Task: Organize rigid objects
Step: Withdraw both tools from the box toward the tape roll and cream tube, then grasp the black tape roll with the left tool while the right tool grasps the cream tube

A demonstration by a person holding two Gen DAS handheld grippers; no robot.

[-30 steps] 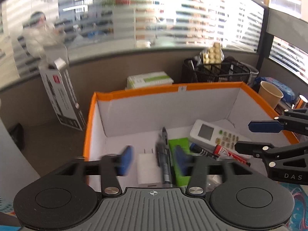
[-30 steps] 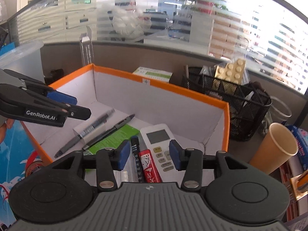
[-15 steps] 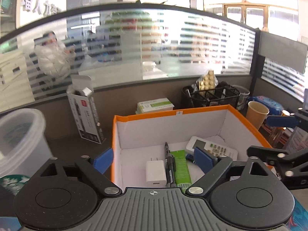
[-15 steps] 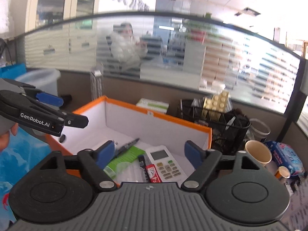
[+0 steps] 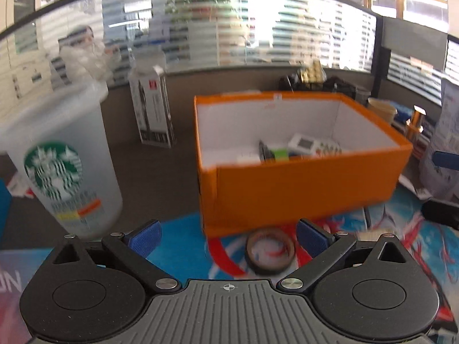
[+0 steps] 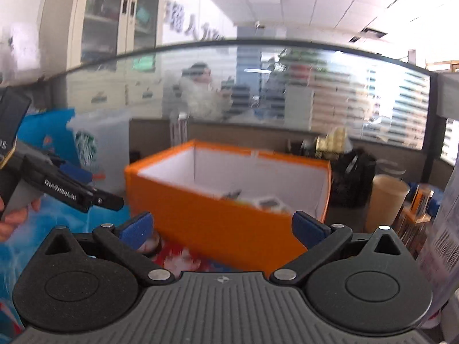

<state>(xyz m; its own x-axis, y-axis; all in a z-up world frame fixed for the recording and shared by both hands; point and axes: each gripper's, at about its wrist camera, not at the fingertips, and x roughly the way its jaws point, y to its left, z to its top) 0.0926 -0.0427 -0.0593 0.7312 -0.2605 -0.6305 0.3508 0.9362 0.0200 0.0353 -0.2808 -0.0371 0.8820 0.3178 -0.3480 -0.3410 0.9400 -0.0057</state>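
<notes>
Left wrist view
Left gripper (image 5: 228, 236): its blue-padded jaws are opening wide — nothing sits between them.
Box: an orange cardboard box with white inside walls (image 5: 301, 189) stands on the desk, ahead of the jaws and apart from them.
In the box: a white remote control with a small screen (image 5: 312, 144), a flat green packet (image 5: 278, 153), dark pens (image 5: 264, 150) and a small white block (image 5: 248, 157), all blurred.
Tape: a brown tape ring (image 5: 270, 250) lies flat on the bright picture mat (image 5: 183, 246), just in front of the box.
Cup: a tall frosted plastic cup with a green round logo (image 5: 61, 160) stands upright, left of the box.

Right wrist view
Right gripper (image 6: 222, 228): its jaws are opening wide too, with nothing held.
Box: the orange box (image 6: 226, 220) is ahead — things inside are too blurred to tell.
Left gripper: seen at the left edge, held by a hand (image 6: 14, 218).
Paper cup: a tan paper cup (image 6: 385, 200) stands right of the box.
</notes>
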